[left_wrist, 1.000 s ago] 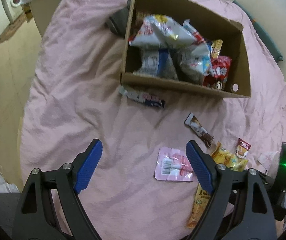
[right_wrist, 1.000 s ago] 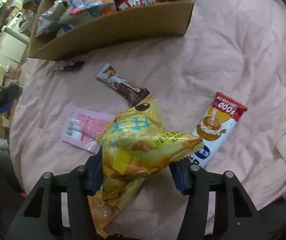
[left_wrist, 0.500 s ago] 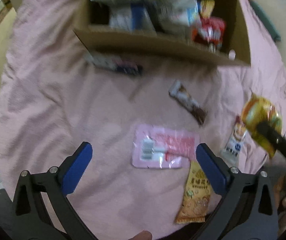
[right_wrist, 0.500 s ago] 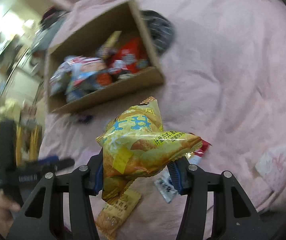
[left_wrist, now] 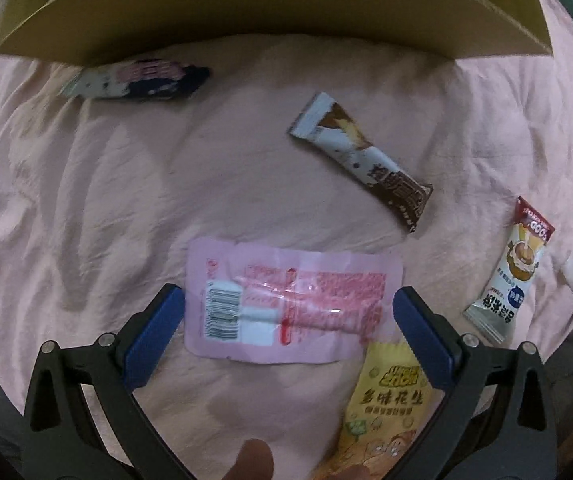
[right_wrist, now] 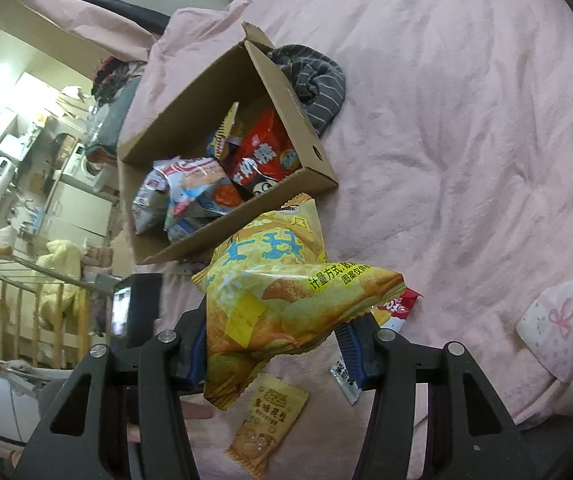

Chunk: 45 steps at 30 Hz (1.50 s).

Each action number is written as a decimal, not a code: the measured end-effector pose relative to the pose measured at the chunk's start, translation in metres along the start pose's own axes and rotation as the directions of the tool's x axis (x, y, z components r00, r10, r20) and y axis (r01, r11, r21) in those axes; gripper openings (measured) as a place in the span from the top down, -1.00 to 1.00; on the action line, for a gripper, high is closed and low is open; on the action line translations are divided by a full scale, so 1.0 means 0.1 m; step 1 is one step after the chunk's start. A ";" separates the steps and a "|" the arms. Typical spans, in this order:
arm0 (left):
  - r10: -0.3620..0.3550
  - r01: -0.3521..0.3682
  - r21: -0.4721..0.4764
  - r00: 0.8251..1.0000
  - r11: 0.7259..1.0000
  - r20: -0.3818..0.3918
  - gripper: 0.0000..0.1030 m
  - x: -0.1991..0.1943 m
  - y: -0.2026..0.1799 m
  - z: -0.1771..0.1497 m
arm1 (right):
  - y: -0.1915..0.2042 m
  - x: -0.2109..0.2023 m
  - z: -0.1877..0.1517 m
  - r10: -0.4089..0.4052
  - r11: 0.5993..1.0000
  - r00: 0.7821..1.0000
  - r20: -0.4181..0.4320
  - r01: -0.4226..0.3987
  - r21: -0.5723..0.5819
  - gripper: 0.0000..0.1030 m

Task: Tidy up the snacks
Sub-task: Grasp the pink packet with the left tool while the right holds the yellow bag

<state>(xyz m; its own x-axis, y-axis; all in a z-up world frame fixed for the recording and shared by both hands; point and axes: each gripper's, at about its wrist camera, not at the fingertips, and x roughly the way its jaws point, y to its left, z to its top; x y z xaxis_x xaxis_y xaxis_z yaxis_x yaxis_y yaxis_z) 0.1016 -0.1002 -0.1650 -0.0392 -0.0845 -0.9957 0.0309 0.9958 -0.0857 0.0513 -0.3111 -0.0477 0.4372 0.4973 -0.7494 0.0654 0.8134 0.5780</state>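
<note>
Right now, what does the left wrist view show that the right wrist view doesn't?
Left only: the open left gripper straddling the pink packet, plus the brown-and-white bar and a blurred wrapper near the box wall.

Right only: the right gripper shut on the yellow chip bag, the box's contents and a striped grey cloth.

Both: the cardboard box, peanut packet and red-topped sachet.

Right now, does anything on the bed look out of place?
Yes: a grey striped garment lies bunched against the far side of the snack box, clothing among snacks. Several packets, like the pink one, lie loose outside the box.
</note>
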 end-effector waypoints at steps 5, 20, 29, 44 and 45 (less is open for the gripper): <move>0.096 -0.095 0.087 0.995 0.992 -0.002 -1.00 0.16 -0.24 0.02 | 0.04 -0.03 0.01 0.030 1.000 1.000 0.005 -0.030 0.006 -0.07; 0.160 -0.158 0.133 0.987 0.978 -0.002 -1.00 0.29 -0.67 -0.09 | 0.05 0.03 -0.01 0.012 1.000 1.000 -0.013 -0.012 0.008 -0.07; 0.198 -0.196 0.136 0.980 0.971 -0.003 -1.00 0.29 -0.73 0.00 | 0.03 0.06 0.02 -0.018 1.000 1.000 -0.004 0.018 0.019 -0.07; -0.052 0.042 0.143 0.996 0.989 0.070 0.79 -0.21 -0.51 -0.13 | -0.03 0.04 0.03 -0.037 0.999 0.999 0.007 0.037 0.029 -0.07; -0.074 0.063 0.142 0.995 0.988 0.072 0.84 -0.26 -0.51 -0.14 | -0.03 0.04 0.03 -0.038 0.999 0.999 0.006 0.038 0.030 -0.07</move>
<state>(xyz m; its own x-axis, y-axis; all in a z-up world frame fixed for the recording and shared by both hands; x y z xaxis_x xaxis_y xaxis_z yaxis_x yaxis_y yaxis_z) 0.0868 -0.1483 -0.1344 0.0302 -0.1601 -0.9866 0.1704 0.9735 -0.1527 0.0555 -0.3122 -0.0513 0.4402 0.4639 -0.7688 0.1091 0.8222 0.5587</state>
